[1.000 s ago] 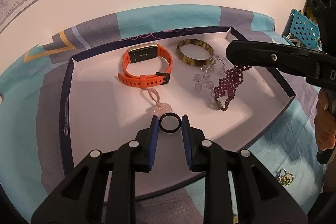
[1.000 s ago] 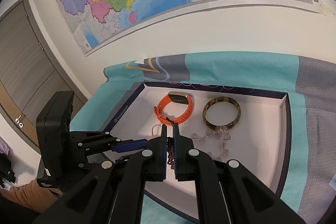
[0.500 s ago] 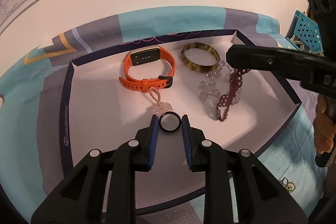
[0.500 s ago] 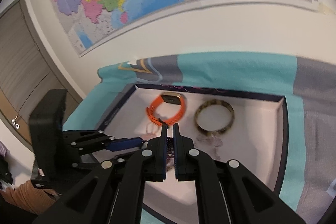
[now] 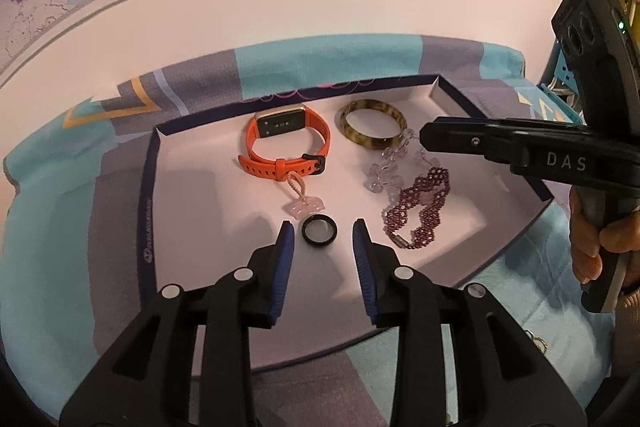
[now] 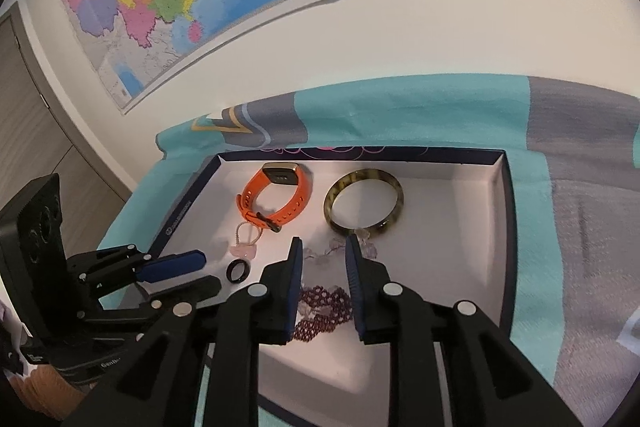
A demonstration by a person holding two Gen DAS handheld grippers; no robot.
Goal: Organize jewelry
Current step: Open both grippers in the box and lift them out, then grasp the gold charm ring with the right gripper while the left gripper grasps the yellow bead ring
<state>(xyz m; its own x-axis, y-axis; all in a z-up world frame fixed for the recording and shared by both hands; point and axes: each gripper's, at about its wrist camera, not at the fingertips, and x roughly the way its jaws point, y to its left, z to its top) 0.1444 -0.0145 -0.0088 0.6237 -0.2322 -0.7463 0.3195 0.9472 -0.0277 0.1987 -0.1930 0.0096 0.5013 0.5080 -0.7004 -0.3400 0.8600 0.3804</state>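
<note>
Your left tool (image 5: 322, 233) stands partly open, its blue pads clear of the black ring (image 5: 319, 230) that lies flat on the tray floor between them; the jaws have just been opening. Your right tool (image 6: 322, 250) is also narrowly open, having just been opening, with nothing pinched. Below it lies the purple beaded bracelet (image 6: 322, 306), woven in a scalloped lace pattern, its near end hidden behind the tool's black fingers. In the left view its metal clasp shows.

A strand of clear, pale-violet crystal beads (image 5: 383, 173) runs from the purple bracelet toward the bangle; where one ends and the other begins is hard to make out. Beside the ring sits a small pink charm on a cord loop (image 5: 303, 202), its shape unclear.

All lie in a shallow white tray (image 5: 200, 187) with dark blue walls, its near rim cut off by your tools. At the back are an orange strap watch (image 5: 286, 143), buckled into a loop, and a glossy mottled brown bangle (image 5: 374, 129). The tray rests on a teal and grey patterned cloth (image 6: 440, 115).
</note>
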